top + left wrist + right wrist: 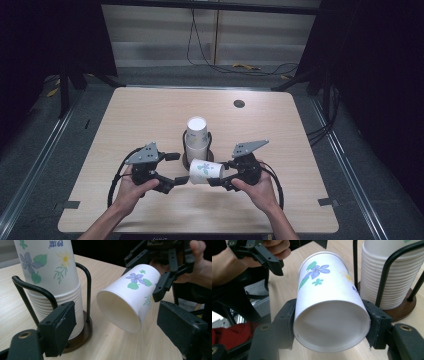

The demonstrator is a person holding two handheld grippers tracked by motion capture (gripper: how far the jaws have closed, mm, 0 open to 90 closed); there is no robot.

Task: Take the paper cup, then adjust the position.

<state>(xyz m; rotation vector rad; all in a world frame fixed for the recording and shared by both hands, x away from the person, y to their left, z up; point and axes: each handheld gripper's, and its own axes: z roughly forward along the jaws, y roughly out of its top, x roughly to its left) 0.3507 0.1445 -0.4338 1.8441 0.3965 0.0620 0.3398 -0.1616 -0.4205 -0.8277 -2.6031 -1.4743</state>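
A white paper cup point(204, 171) with a purple flower print lies on its side above the table. My right gripper point(218, 176) is shut on it near its base. In the right gripper view the cup point(329, 315) sits between both jaws of the right gripper point(331, 326), base end toward the camera. Its open mouth point(117, 311) faces my left gripper point(120, 327), which stands open just short of the rim. In the high view the left gripper point(177, 168) is left of the cup. Behind them a tall stack of the same cups point(196, 134) stands upside down in a black wire holder point(210, 148).
The holder's round brown base point(83, 338) rests on the light wooden table point(150, 115). A dark round hole point(239, 104) lies at the table's back right. Cables run over the floor behind. Something red point(232, 336) shows below the table edge.
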